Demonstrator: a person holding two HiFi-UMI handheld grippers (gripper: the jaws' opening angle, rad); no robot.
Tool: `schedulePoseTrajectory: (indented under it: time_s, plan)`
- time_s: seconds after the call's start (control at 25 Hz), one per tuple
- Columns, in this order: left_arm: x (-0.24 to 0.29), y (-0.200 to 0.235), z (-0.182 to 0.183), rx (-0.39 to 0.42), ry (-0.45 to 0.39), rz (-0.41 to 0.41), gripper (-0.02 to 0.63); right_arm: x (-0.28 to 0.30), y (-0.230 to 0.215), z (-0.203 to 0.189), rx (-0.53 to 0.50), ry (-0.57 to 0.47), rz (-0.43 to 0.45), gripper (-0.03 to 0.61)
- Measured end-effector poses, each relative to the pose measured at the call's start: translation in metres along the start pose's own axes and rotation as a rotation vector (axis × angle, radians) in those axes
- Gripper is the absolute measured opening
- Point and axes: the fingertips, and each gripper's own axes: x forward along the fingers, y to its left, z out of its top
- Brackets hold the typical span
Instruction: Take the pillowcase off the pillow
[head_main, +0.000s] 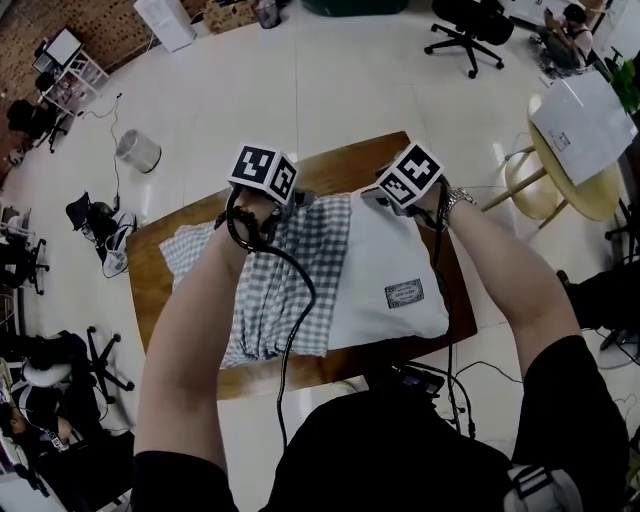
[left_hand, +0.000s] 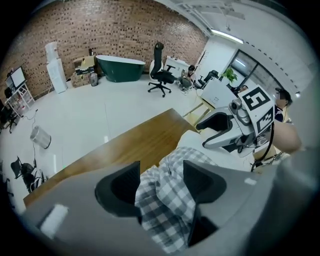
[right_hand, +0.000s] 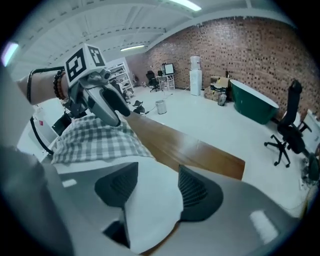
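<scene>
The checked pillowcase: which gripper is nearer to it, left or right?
Left. The left gripper has the checked pillowcase between its open jaws at the far edge. The right gripper is beside it, straddling the bare white pillow.

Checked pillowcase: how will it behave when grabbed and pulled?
Likely floppy: the pillowcase lies bunched in folds on the table, so a pinch should gather cloth rather than lift it whole. Probably light for its size, since it looks like thin fabric. It may drag the pillow along, since it seems to cover part of it.
</scene>
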Motion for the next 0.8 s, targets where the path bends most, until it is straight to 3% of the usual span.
schedulePoseTrajectory:
  time_s: [0.28,0.44,0.68,0.8]
  plan:
    - [0.035,0.010,-0.011,0.023,0.153,-0.041,0.268,0.032,-0.001,-0.021,0.052,0.086,0.123,0.250]
    - [0.037,0.009,-0.015,0.049,0.185,-0.059,0.208,0.042,0.006,-0.023,0.074,0.110,0.139,0.234]
    - [0.038,0.008,-0.012,0.087,0.177,-0.043,0.062,0.040,0.007,-0.024,0.055,0.123,0.127,0.015]
    - [0.034,0.010,-0.012,0.067,0.141,-0.017,0.027,0.033,0.009,-0.023,0.008,0.107,0.082,0.009]
